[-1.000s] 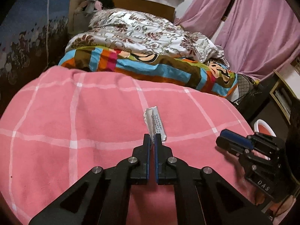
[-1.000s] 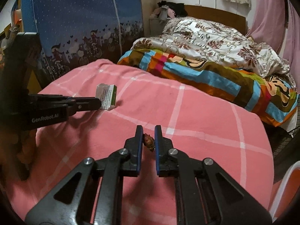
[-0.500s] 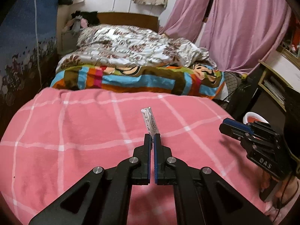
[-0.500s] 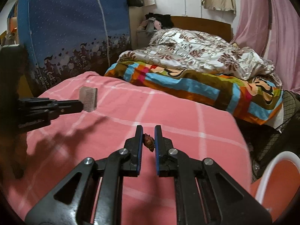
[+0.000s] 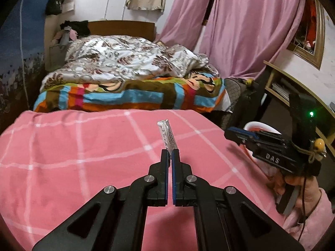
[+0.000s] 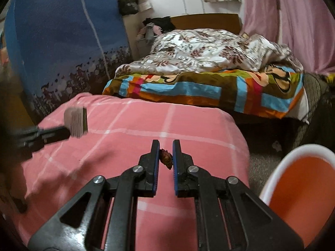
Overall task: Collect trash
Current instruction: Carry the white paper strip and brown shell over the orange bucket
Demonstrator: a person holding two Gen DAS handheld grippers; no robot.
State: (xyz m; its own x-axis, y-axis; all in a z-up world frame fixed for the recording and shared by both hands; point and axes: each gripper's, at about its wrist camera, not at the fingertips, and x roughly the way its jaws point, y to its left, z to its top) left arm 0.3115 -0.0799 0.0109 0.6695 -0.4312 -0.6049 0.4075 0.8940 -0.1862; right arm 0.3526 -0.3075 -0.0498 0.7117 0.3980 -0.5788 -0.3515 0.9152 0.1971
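Tool in each of a person's hands, both loaded, above a bed spread with a pink checked blanket [image 5: 83, 156]: the left tool [image 5: 170, 153] is clamped tight on a flat silvery wrapper [image 5: 166, 133] that sticks out forward past its tips, and the right tool [image 6: 165, 152] pinches a small brown scrap [image 6: 166, 159] between its blue pads. Both pieces of trash are off the blanket, carried over the near right part of the bed. An orange bin with a white rim [image 6: 301, 179] stands on the floor just off the bed's right edge, at the lower right of the right wrist view and partly hidden behind the right tool in the left one. The step in hand looks like the carry to that bin. To do it well, each tool would best stay squeezed until its tips are over the orange opening, not the rim, since the wrapper is light and long and could catch the edge or drift onto the carpet. The scrap sits near the pad tips, so a steady, level swing should keep it from slipping. Releasing one tool at a time would stop the two from knocking together over the bin.
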